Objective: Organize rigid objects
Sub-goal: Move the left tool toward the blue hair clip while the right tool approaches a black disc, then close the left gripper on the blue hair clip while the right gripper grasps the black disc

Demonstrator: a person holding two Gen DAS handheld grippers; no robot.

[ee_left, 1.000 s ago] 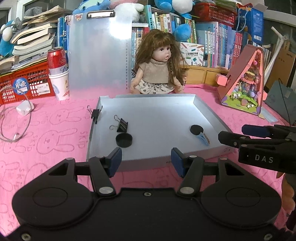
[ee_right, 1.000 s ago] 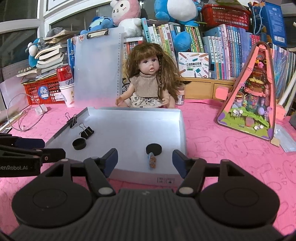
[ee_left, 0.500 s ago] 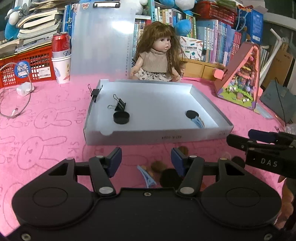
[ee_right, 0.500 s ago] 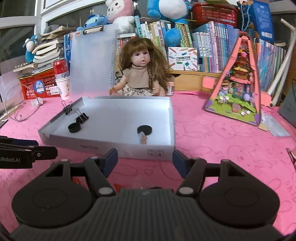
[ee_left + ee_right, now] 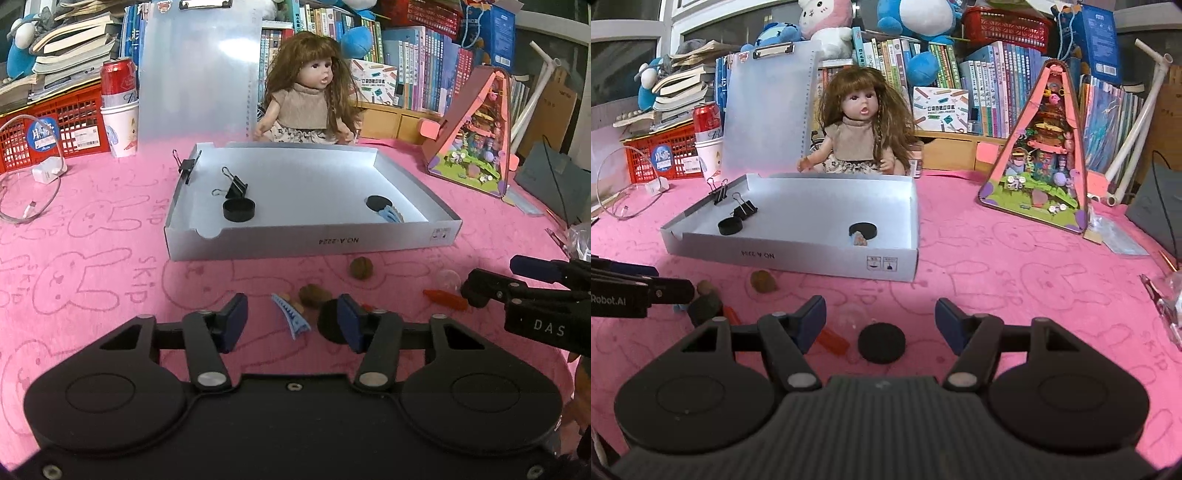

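A grey tray on the pink cloth holds two binder clips, a black cap, a black disc and a blue clip. Loose items lie in front of it. My left gripper hangs low over a blue hair clip, and its jaws are closing without touching the clip. A walnut and a dark cap sit by its right finger, and another walnut lies farther off. My right gripper is open over a black disc, beside a clear dome and an orange crayon.
Behind the tray sit a doll, an upright clipboard, a red can on a paper cup and a red basket. A pink triangular diorama stands at the right. A white cable and charger lie at the left.
Both grippers drew back from the tray and sank toward the cloth. The loose items in front of the tray came into view. The left jaws narrowed.
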